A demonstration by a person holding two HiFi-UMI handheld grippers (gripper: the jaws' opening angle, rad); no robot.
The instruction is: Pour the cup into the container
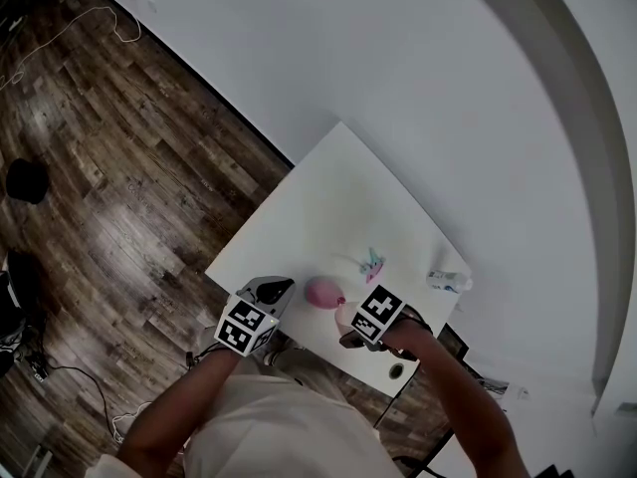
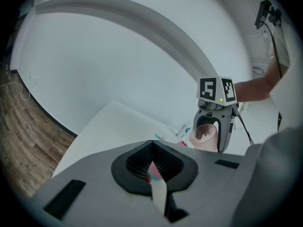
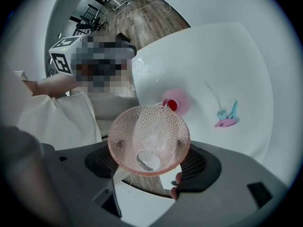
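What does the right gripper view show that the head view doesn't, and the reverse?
Only the right gripper view: the mouth and inside of the pink dimpled cup, gripped by the right hand-held gripper. Only the head view: a small white item near the table's edge. Both: the pink container on the white table, the clips beyond it, and the left hand-held gripper with its marker cube.
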